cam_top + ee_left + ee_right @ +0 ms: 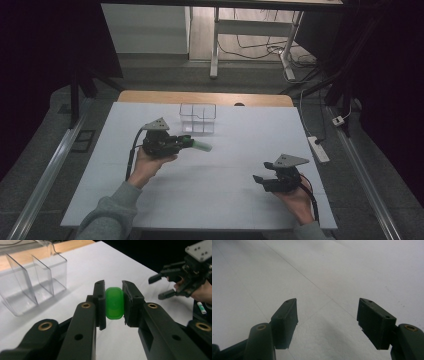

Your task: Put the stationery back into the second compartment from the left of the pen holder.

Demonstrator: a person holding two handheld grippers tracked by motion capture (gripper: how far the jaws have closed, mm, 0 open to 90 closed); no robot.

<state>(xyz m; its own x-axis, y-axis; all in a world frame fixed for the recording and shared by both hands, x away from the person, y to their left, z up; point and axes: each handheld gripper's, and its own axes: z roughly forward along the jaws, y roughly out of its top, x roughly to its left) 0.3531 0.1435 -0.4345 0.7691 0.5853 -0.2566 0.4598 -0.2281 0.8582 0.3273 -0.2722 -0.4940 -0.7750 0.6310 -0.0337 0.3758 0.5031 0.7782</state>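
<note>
Your left gripper (192,144) has its jaws clamped on a green tube (201,145), one jaw on each side of it. In the left gripper view the tube's (114,303) rounded end faces the camera, squeezed between the two black jaws. You hold it off the worktop (215,200), just in front of the clear box (198,118), with the tube pointing toward the box's right-hand side. The box (32,280) stands on the white sheet near the worktop's far edge, and upright walls divide it into compartments.

Your right gripper (261,179) sits well apart from the box, near the worktop's front right, low over the sheet. Its jaws stand wide apart with nothing between them; the right gripper view (327,323) shows bare white sheet in the gap. From the left gripper view that gripper (161,286) appears beyond the tube, held in your hand (197,291).
</note>
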